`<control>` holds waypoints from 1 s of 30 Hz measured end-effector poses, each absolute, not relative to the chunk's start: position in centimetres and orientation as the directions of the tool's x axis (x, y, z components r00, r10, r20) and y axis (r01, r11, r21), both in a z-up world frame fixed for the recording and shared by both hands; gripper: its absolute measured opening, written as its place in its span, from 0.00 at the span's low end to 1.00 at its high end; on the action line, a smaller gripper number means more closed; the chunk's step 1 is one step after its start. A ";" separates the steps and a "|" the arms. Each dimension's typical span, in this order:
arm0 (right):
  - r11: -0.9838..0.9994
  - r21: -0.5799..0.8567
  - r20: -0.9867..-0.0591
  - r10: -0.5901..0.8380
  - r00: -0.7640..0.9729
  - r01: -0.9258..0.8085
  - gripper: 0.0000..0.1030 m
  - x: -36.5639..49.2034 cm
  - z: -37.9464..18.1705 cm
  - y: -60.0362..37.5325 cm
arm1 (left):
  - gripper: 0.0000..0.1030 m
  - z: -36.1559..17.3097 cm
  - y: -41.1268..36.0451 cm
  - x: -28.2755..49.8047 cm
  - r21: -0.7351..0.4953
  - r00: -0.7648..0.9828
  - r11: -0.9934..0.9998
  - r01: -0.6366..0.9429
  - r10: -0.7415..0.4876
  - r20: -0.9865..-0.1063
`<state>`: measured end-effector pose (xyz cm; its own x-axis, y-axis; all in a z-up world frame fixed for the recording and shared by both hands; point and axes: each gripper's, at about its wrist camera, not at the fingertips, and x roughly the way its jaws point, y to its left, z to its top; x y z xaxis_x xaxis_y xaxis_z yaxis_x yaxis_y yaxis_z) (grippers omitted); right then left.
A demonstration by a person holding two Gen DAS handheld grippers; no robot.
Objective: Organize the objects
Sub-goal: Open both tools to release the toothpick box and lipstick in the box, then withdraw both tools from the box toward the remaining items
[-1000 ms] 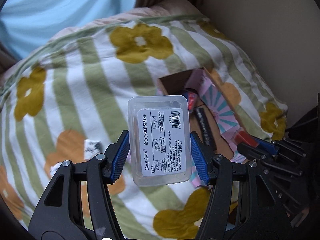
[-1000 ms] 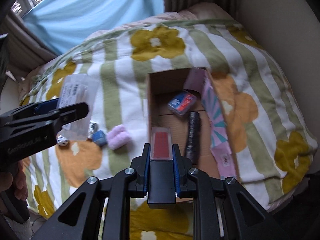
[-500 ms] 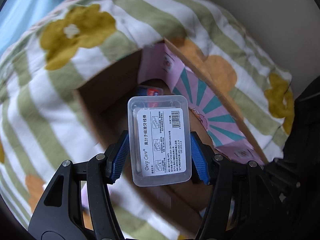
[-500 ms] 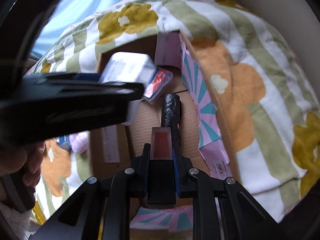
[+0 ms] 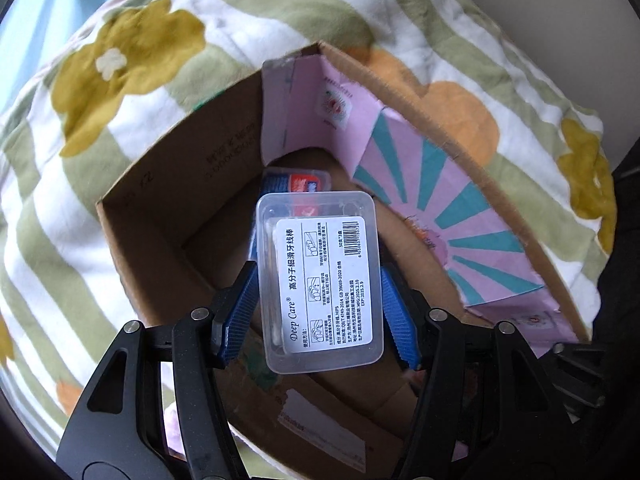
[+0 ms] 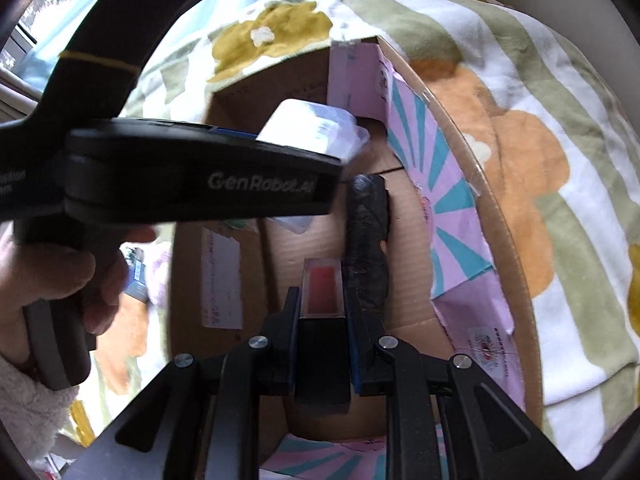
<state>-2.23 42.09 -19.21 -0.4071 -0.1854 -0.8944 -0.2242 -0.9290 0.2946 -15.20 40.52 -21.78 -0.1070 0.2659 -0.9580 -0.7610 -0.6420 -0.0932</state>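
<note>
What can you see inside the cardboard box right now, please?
Inside the cardboard box lie a black wrapped stick and a red-and-blue packet, partly covered by the clear floss-pick case between the left gripper's opening jaws. The floor beneath is hidden.

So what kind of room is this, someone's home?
Most likely a bedroom or living room at home, though I can't be sure. A soft flowered blanket covers a bed or couch, a cardboard box of small household things sits on it, and a window shows at the edge.
</note>
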 end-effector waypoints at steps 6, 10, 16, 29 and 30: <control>-0.941 0.276 -0.880 -0.166 -0.446 -0.195 0.97 -1.2 -18.0 41.1 | 1.00 -20.5 40.5 -15.8 -0.120 -0.119 -0.654 -0.747 0.310 -0.943; -0.943 0.271 -0.883 -0.164 -0.440 -0.193 0.97 -1.0 -18.0 40.8 | 1.00 -20.5 40.4 -16.2 -0.124 -0.120 -0.669 -0.733 0.307 -0.944; -0.945 0.253 -0.888 -0.141 -0.438 -0.209 0.97 -0.7 -17.7 40.7 | 1.00 -19.9 39.5 -15.9 -0.121 -0.123 -0.689 -0.714 0.295 -0.948; -0.955 0.218 -0.878 -0.101 -0.468 -0.203 0.99 -0.3 -13.6 40.4 | 1.00 -14.2 36.2 -14.0 -0.092 -0.191 -0.714 -0.694 0.306 -0.933; -0.956 0.215 -0.877 -0.099 -0.470 -0.200 0.99 -0.4 -13.3 40.4 | 1.00 -13.7 35.8 -13.8 -0.093 -0.196 -0.718 -0.689 0.308 -0.931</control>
